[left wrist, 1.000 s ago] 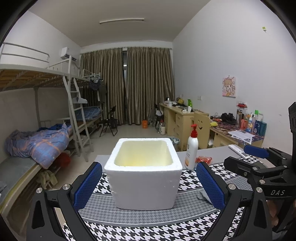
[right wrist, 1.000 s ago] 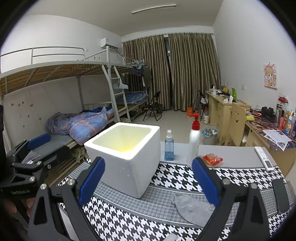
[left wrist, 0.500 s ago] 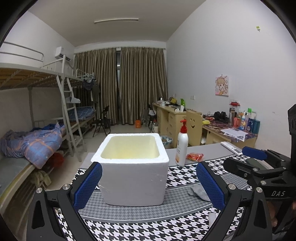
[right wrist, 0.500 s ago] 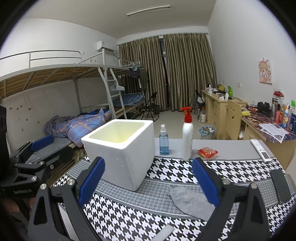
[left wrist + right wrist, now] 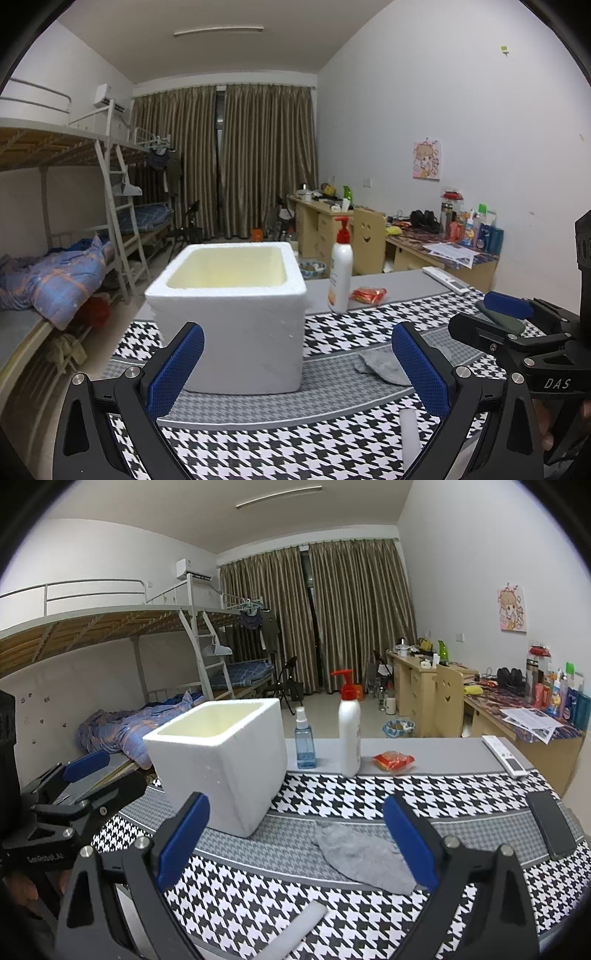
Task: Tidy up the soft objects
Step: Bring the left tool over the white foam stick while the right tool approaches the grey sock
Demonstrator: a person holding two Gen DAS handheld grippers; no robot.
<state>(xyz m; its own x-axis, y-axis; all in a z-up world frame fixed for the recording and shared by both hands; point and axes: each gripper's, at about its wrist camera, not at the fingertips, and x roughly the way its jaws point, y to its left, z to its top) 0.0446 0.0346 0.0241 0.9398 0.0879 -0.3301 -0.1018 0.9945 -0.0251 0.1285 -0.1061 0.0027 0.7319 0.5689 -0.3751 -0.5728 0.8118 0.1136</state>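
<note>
A white foam box [image 5: 229, 317] [image 5: 218, 760] stands open-topped on the houndstooth table cloth [image 5: 332, 443] [image 5: 369, 794]; its inside looks empty. A crumpled grey cloth [image 5: 360, 854] [image 5: 384, 365] lies flat to the box's right. A white foam stick [image 5: 295, 930] [image 5: 410, 439] lies near the front edge. My left gripper [image 5: 295, 373] is open in front of the box, holding nothing. My right gripper [image 5: 295, 842] is open too, above the cloth's left edge and the foam stick.
A white pump bottle [image 5: 349, 727] [image 5: 340, 267], a blue spray bottle [image 5: 305, 740] and a red snack packet [image 5: 393, 760] stand behind the box. A white remote [image 5: 504, 755] and a black phone [image 5: 552, 829] lie at the right. Bunk beds left, desks right.
Both grippers have pulled back toward the near edge of the table, so the box looks farther off and the grey cloth and foam stick have come into view. Both stay open.
</note>
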